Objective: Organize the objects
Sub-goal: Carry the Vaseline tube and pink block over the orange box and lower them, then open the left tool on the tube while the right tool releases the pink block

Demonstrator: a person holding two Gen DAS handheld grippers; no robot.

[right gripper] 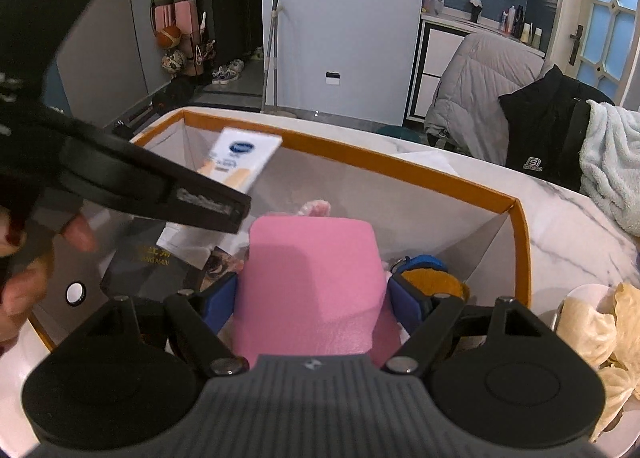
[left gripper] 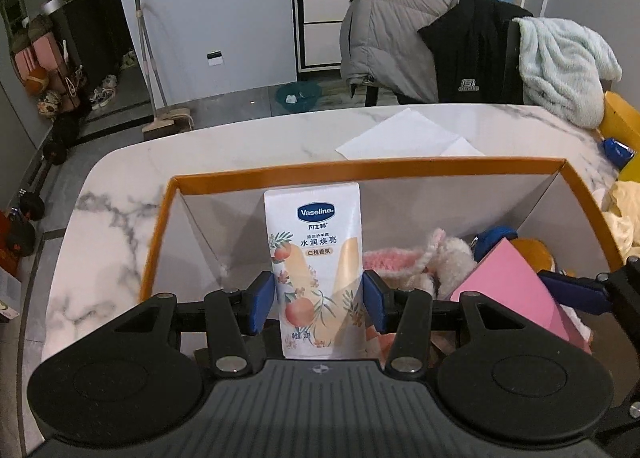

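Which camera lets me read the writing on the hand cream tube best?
The left wrist view. There the hand cream tube faces the camera upright between the left tongs, its label sharp and readable. In the right wrist view the tube is smaller, tilted, blurred and partly hidden behind the other tongs.

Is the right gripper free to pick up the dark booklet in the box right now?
Probably not: the right gripper is shut on the pink block, and the left gripper hangs over the dark booklet.
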